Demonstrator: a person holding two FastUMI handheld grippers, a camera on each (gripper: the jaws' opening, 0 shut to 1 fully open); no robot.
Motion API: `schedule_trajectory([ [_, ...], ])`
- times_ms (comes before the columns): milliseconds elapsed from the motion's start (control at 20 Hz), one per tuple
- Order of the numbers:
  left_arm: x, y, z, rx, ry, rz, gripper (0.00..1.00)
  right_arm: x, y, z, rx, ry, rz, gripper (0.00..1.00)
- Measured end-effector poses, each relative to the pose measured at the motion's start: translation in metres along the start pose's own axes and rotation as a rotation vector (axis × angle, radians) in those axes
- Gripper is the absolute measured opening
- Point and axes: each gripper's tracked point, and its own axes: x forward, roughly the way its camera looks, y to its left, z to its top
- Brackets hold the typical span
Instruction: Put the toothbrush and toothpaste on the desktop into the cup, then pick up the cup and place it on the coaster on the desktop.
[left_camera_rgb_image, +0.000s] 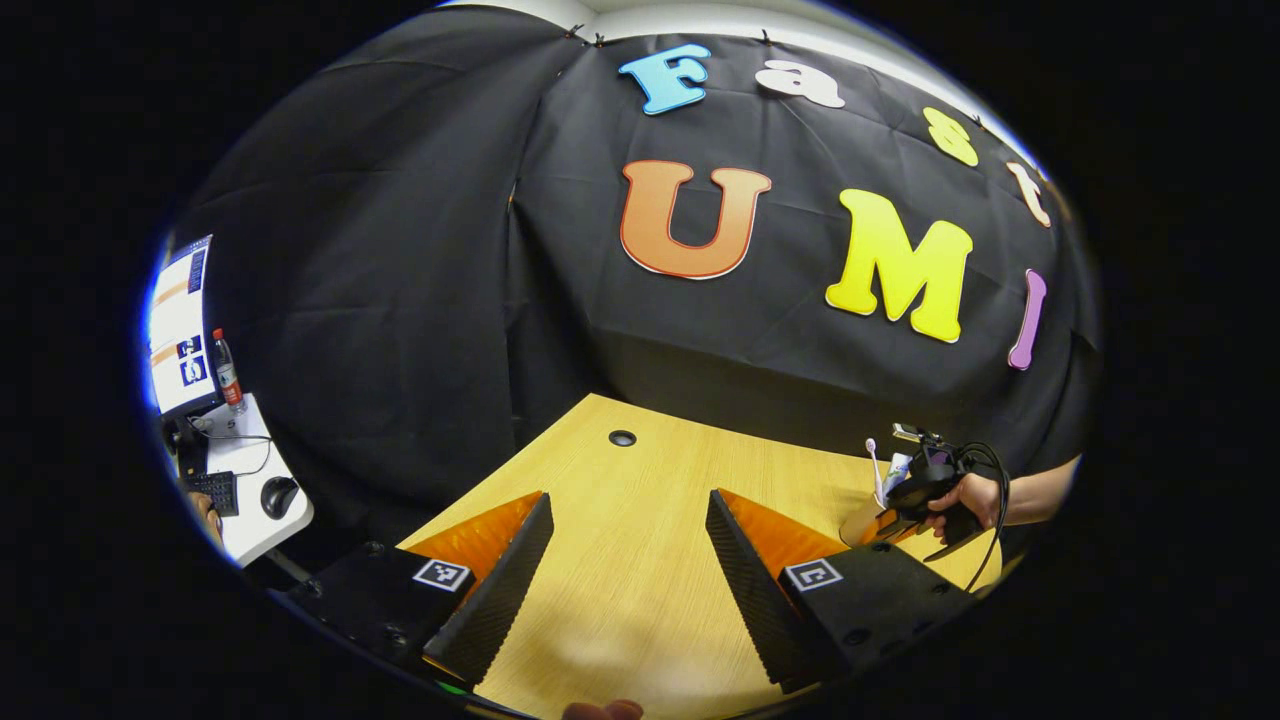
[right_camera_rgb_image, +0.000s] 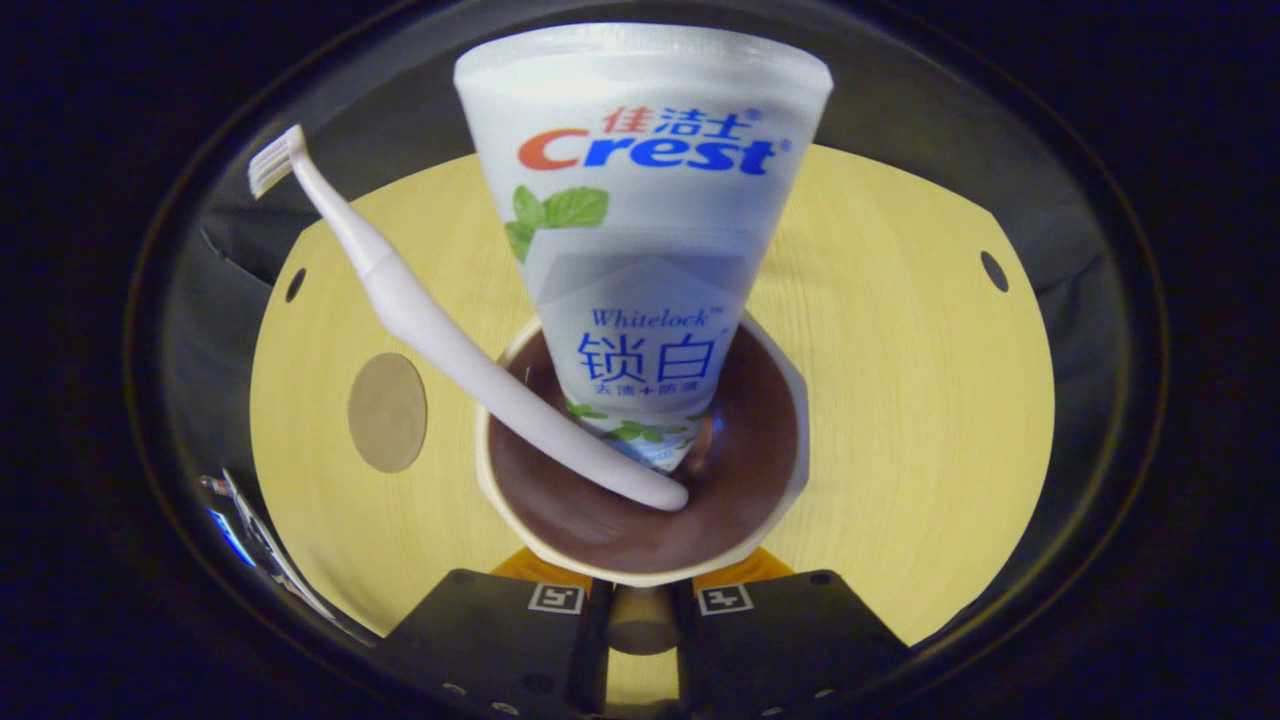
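Gripping the cup (right_camera_rgb_image: 640, 500) by its near handle, the right claw (right_camera_rgb_image: 640, 610) holds it just ahead, toothbrush (right_camera_rgb_image: 440, 340) and toothpaste (right_camera_rgb_image: 645, 250) standing inside. Beyond-left on the tabletop (right_camera_rgb_image: 900, 400) lies the round coaster (right_camera_rgb_image: 387, 412), apart. The left claw (left_camera_rgb_image: 630, 570) gapes open over bare wood.

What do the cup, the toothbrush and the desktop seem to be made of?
Cup: likely glazed ceramic, with a thick pale rim and glossy brown inside.
Toothbrush: smooth, matte pale plastic in one moulded piece.
Desktop: light wood or laminate; fine grain lines show, and the finish is dull.
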Motion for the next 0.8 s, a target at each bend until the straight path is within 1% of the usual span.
schedule_trajectory([
  [100, -0.005, 0.001, 0.002, -0.007, -0.012, -0.006, 0.98, -0.005, 0.006, 0.001, -0.017, -0.012, -0.001, 0.25],
  [250, -0.011, 0.005, 0.003, -0.016, -0.018, -0.006, 0.98, -0.014, 0.024, 0.006, -0.043, -0.038, 0.006, 0.25],
  [550, -0.021, 0.027, 0.0, -0.022, -0.025, 0.023, 0.98, -0.024, 0.093, 0.015, -0.12, -0.07, 0.042, 0.25],
  [800, -0.028, 0.037, 0.002, 0.022, -0.043, 0.037, 0.98, -0.02, 0.15, 0.019, -0.186, -0.066, 0.069, 0.25],
])
